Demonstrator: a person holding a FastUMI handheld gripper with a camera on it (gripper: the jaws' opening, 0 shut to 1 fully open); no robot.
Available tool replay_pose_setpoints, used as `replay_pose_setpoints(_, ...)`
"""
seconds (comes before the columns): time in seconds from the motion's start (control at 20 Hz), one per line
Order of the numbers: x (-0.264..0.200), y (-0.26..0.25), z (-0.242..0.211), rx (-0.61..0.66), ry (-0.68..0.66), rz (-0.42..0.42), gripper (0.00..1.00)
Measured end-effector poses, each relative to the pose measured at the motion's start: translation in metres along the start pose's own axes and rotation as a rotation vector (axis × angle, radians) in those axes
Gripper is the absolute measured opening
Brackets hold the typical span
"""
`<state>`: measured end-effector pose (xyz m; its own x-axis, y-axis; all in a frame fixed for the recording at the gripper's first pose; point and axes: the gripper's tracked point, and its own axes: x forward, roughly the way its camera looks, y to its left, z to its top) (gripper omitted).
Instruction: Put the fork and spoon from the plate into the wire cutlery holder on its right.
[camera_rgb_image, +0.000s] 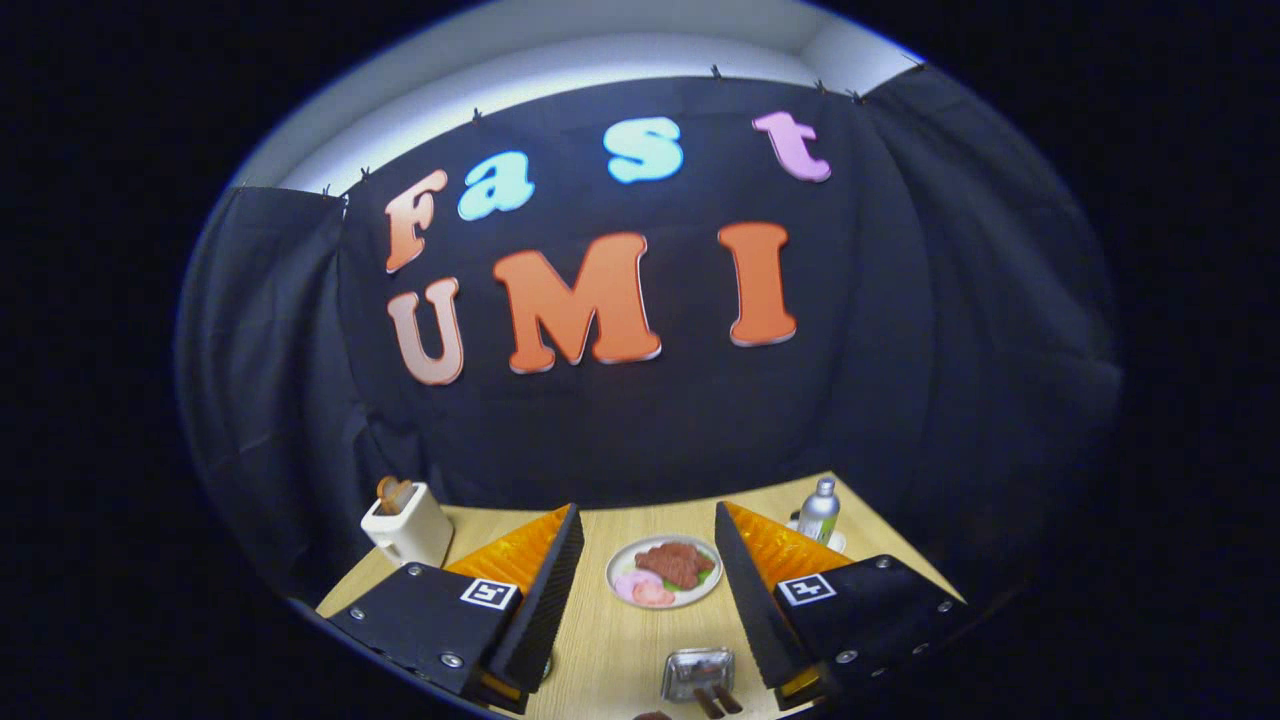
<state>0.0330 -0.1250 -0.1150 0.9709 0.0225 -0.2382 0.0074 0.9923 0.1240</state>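
Note:
My gripper (647, 510) is open and held high above a light wooden table (610, 650), with nothing between its fingers. Between the two fingers, down on the table, lies a round white plate (613, 568) carrying brown meat slices, pink ham and a bit of green. Nearer to me than the plate sits a small shiny metal tray (698, 670), with two brown sticks (716, 700) at its near edge.
A white toaster (408, 528) with a slice of toast in it stands at the table's far left, beyond the left finger. A silver bottle (819, 508) stands on a small white saucer at the far right. Black cloth walls close the table's back and sides.

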Motion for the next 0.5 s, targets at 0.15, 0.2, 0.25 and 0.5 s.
replay_pose_setpoints(0.15, -0.006, -0.005, 0.042, -0.059, -0.133, -0.055, 0.82)
replay_pose_setpoints(0.2, -0.009, -0.004, 0.053, -0.072, -0.159, -0.069, 0.86)
replay_pose_setpoints(0.25, -0.010, -0.005, 0.063, -0.081, -0.183, -0.085, 0.88)
replay_pose_setpoints(0.5, -0.022, 0.010, 0.100, -0.074, -0.257, -0.070, 0.91)
